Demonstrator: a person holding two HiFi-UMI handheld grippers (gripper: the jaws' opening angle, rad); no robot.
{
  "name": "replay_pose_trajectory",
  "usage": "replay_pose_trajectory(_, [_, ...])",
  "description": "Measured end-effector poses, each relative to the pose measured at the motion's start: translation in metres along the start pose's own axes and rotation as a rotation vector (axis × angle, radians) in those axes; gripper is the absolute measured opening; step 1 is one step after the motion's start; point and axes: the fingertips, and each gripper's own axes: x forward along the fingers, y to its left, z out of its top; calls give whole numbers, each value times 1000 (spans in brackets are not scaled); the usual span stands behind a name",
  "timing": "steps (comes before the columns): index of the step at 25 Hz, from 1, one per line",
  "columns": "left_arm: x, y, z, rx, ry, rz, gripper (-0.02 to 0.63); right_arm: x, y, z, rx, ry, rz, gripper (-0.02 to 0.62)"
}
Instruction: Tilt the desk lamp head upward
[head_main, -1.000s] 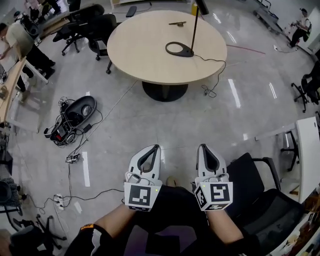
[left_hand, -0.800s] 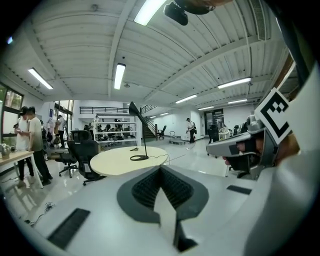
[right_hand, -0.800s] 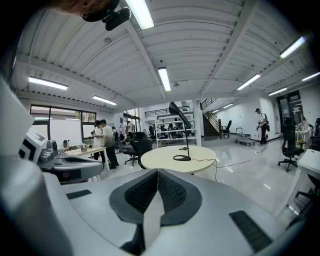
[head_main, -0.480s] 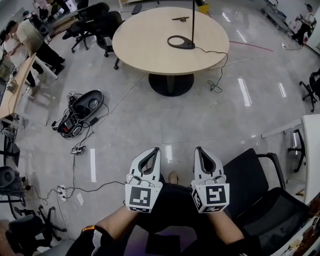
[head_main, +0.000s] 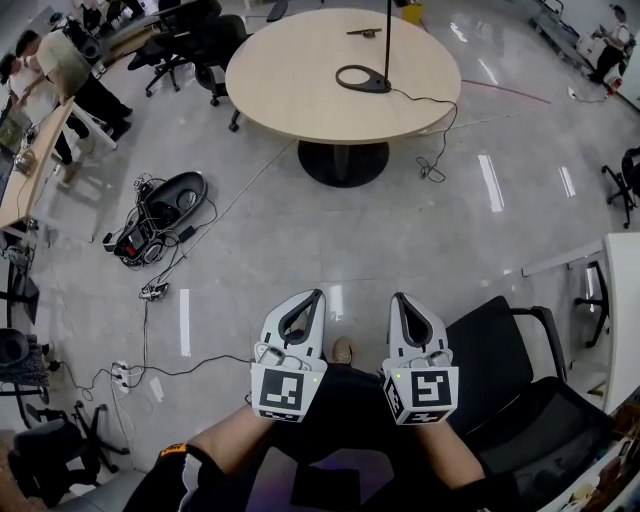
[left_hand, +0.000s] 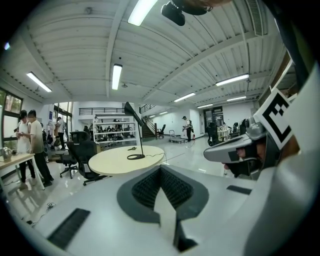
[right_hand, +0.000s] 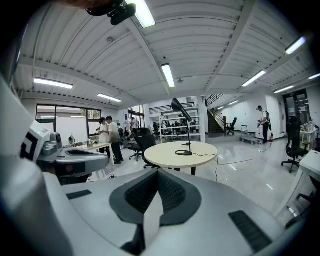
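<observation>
The black desk lamp stands on the round beige table (head_main: 300, 90), far ahead of me. Its ring base (head_main: 362, 78) and thin pole show in the head view, but the head is cut off at the top edge. The left gripper view shows the whole lamp (left_hand: 135, 134) with its head (left_hand: 130, 108) slanting down. It is in the right gripper view too, as lamp (right_hand: 186, 131) and head (right_hand: 179, 107). My left gripper (head_main: 315, 294) (left_hand: 161, 168) and right gripper (head_main: 398, 296) (right_hand: 158, 171) hang side by side over my lap, both shut and holding nothing.
A black office chair (head_main: 520, 370) stands close on my right. A black case and tangled cables (head_main: 150, 225) lie on the floor at the left. More chairs (head_main: 205, 40) stand behind the table. People stand by a desk (head_main: 60, 70) at the far left. A white desk (head_main: 620, 300) is at the right edge.
The table and lamp base now sit a little higher and further right in the head view. Both grippers keep their places in it, side by side and shut.
</observation>
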Motion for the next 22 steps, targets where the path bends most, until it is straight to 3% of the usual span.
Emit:
replay_pose_trajectory(11, [1,-6,6,20,-4,-30,48,-9,-3,6,4,-25,-27,14])
replay_pose_trajectory(22, [-12,15,5,19,-30,-7,48,0,15,5,-2,-17,-23,14])
